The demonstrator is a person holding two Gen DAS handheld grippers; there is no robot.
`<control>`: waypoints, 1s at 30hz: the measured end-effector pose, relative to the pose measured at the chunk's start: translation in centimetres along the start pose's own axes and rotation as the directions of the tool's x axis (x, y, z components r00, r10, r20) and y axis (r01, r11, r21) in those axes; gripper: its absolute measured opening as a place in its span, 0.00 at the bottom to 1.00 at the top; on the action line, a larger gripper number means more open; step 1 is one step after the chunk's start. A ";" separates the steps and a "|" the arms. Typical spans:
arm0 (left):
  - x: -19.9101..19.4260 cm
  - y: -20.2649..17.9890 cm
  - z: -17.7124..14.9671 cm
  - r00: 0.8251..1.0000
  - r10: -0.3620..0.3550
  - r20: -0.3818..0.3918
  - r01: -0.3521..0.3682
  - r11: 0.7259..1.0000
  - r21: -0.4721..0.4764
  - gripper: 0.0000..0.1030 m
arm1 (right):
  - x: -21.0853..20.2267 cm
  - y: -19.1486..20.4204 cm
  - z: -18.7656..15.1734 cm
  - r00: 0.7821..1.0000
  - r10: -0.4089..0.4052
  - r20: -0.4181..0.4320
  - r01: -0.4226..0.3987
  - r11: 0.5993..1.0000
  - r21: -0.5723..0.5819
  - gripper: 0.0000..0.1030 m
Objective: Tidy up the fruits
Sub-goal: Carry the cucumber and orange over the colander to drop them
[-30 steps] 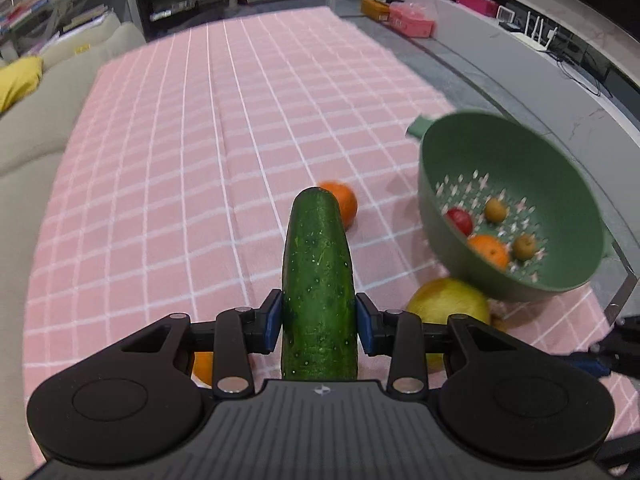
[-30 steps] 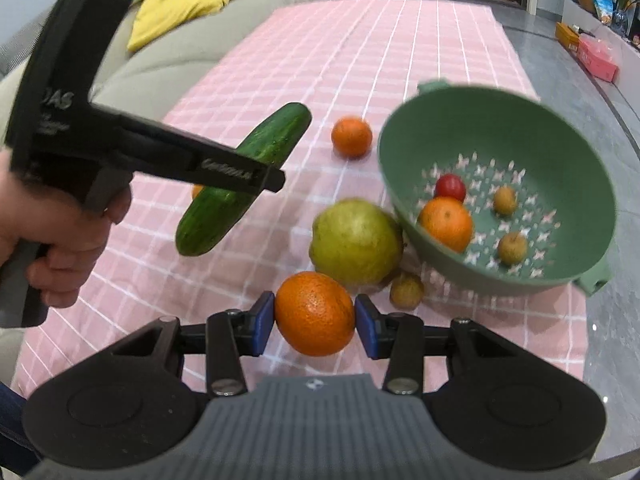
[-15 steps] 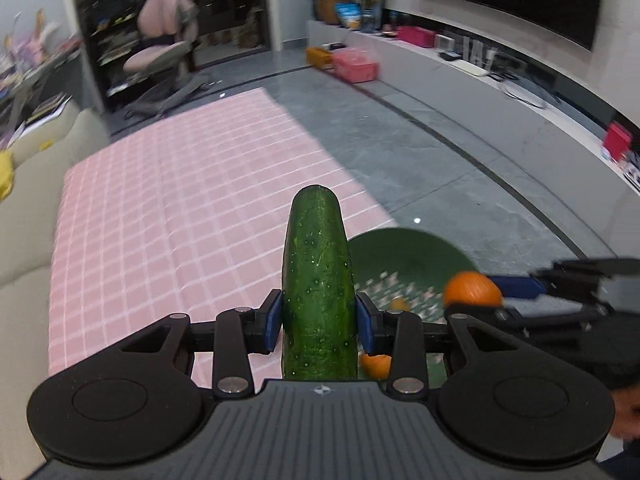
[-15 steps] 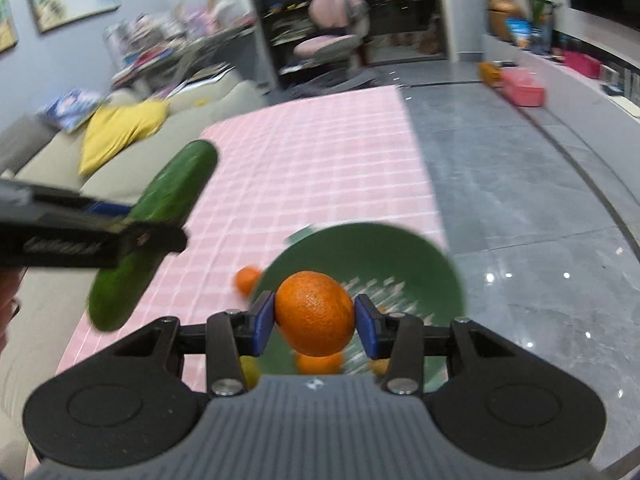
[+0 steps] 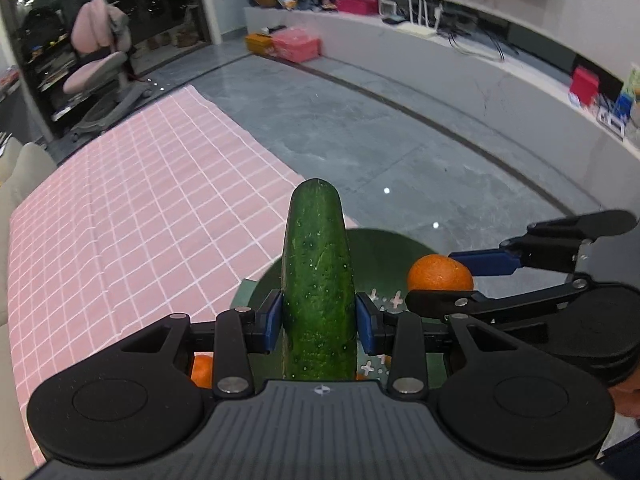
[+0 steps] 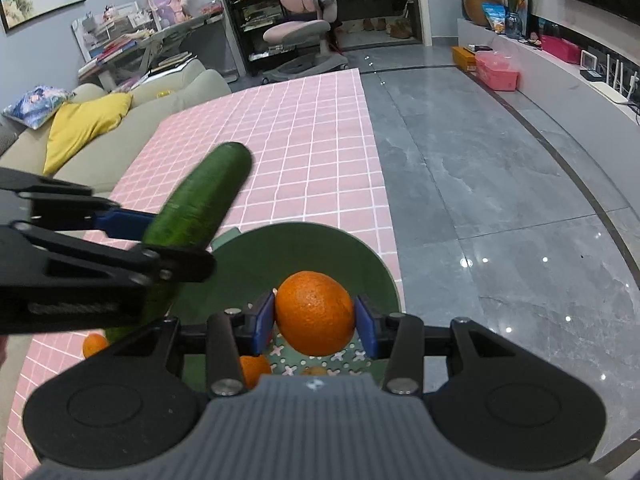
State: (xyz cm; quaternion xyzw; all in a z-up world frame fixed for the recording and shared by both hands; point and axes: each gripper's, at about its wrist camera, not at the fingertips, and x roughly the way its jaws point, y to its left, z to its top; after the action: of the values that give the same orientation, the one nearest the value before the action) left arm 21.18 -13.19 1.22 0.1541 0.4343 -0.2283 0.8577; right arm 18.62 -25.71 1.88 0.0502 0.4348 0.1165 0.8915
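My left gripper [image 5: 318, 322] is shut on a dark green cucumber [image 5: 318, 280] that points forward, held above the green colander [image 5: 384, 248]. My right gripper [image 6: 315, 322] is shut on an orange [image 6: 315, 314], also above the colander [image 6: 300, 248]. In the left wrist view the right gripper [image 5: 444, 278] and its orange [image 5: 440, 274] are to the right. In the right wrist view the left gripper [image 6: 160, 240] and cucumber [image 6: 200, 200] are to the left. Another orange [image 6: 254, 370] lies in the colander.
The colander stands near the right edge of the pink checked tablecloth [image 5: 120, 220], with grey floor [image 6: 500, 200] beyond. A loose orange [image 6: 94, 344] lies on the cloth left of the colander. A beige sofa with a yellow cushion [image 6: 80, 128] runs along the left.
Both grippers have risen and tilted up from the table, carrying cucumber and orange to above the colander. The large yellow-green fruit has dropped out of view.
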 end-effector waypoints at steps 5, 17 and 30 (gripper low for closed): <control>2.8 0.4 0.0 0.999 -0.022 -0.046 0.024 0.999 0.036 0.41 | 1.8 -0.1 -0.5 0.999 -0.022 -0.035 0.020 0.999 -0.045 0.39; 8.2 -1.6 -0.2 0.975 -0.081 -0.209 0.150 0.929 0.337 0.41 | 6.5 1.9 -2.4 0.987 -0.100 -0.126 0.069 0.972 -0.226 0.39; 10.8 -1.3 -0.4 0.960 -0.106 -0.258 0.190 0.926 0.327 0.41 | 7.9 3.2 -3.1 0.978 -0.155 -0.141 0.102 0.940 -0.325 0.39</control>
State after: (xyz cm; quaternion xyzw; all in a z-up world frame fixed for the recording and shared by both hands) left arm 25.83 -16.84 -7.92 0.2962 0.4960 -0.3461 0.7392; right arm 20.33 -20.69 -5.43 -0.1315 0.4848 0.1298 0.8549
